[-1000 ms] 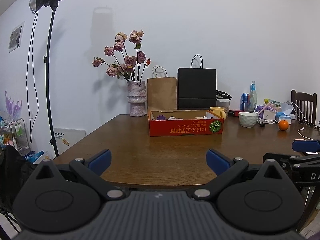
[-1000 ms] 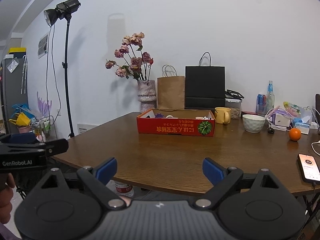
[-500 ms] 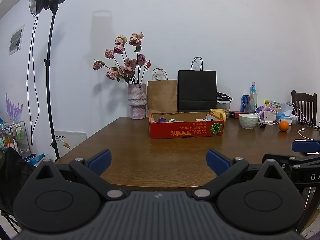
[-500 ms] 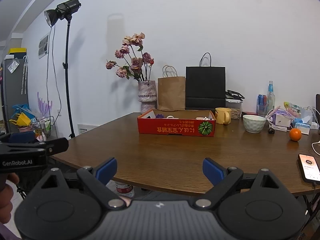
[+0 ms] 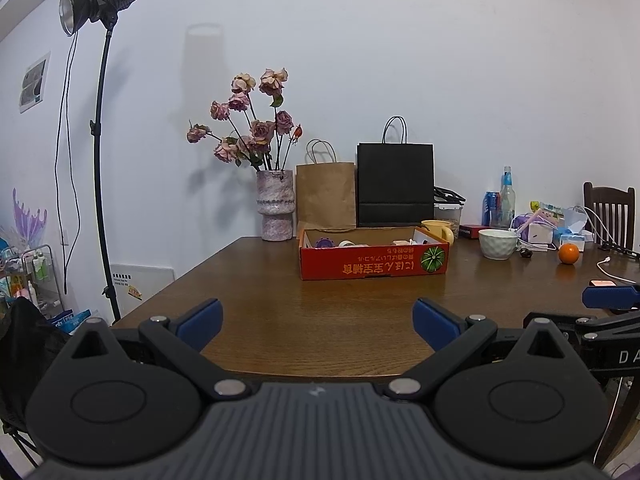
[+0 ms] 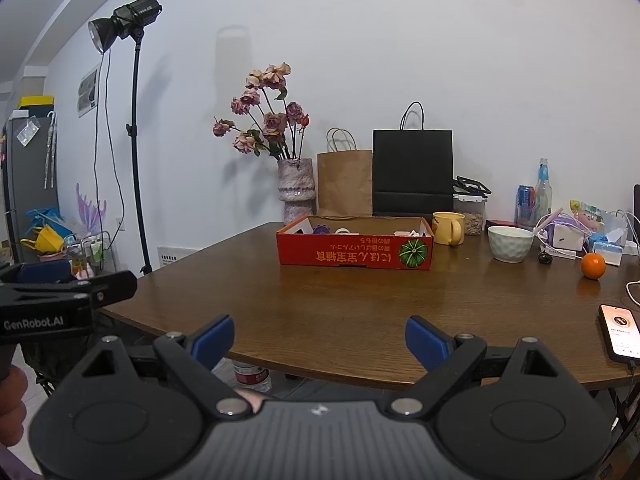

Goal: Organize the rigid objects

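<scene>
Blue pads frame both of my views: the left gripper (image 5: 316, 320) and the right gripper (image 6: 319, 338) each stand wide apart with nothing between their fingers, both poised at the near edge of the brown wooden table (image 5: 320, 312). In the right view I can see the left gripper off to the left side, and a hand (image 6: 10, 404) below it. A phone (image 6: 620, 332) with its screen lit lies at the table's right edge, near my right gripper.

Farther across the bare wood sits the red cardboard tray (image 5: 374, 258) — small rigid objects (image 5: 338, 243) lie inside it, too small for me to name. Just beside its right end stands a yellow mug (image 6: 449, 228), then a white bowl (image 6: 511, 243), then an orange (image 6: 593, 266) well apart from the tray.

Behind the tray, against the white wall, stand a vase of pink roses (image 5: 275, 210), a brown paper bag (image 5: 326, 200) and a black paper bag (image 5: 395, 184) — and a studio lamp (image 5: 98, 0) on its stand rises at the far left.
</scene>
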The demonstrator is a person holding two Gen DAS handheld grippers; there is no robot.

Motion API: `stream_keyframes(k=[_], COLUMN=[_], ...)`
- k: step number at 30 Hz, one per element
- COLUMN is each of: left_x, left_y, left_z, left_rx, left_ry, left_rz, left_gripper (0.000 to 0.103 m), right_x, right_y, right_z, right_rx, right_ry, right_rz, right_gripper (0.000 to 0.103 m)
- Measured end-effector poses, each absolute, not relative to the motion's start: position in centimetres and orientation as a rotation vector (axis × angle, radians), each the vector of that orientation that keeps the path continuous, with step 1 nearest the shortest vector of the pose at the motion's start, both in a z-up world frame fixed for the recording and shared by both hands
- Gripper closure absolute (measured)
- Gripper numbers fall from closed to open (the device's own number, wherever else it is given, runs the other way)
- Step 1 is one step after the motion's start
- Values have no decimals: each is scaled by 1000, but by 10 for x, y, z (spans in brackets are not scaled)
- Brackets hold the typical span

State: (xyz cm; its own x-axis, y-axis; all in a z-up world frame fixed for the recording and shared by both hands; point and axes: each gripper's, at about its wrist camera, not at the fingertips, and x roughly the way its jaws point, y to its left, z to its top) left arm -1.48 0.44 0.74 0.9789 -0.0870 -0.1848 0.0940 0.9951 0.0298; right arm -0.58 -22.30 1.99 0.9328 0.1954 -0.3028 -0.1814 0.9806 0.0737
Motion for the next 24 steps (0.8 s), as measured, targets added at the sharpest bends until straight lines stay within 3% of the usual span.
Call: stream_keyframes(k=[24], left_x=[-16], left_y=[2], left_z=[7], left_rx=[43], left_ry=[178], left_rz=[-89], left_gripper=[0], right_x=[-5], right_y=[-222], right_z=[20], right_rx=[53], right_ry=[318], right_rz=[190], right_gripper=[10])
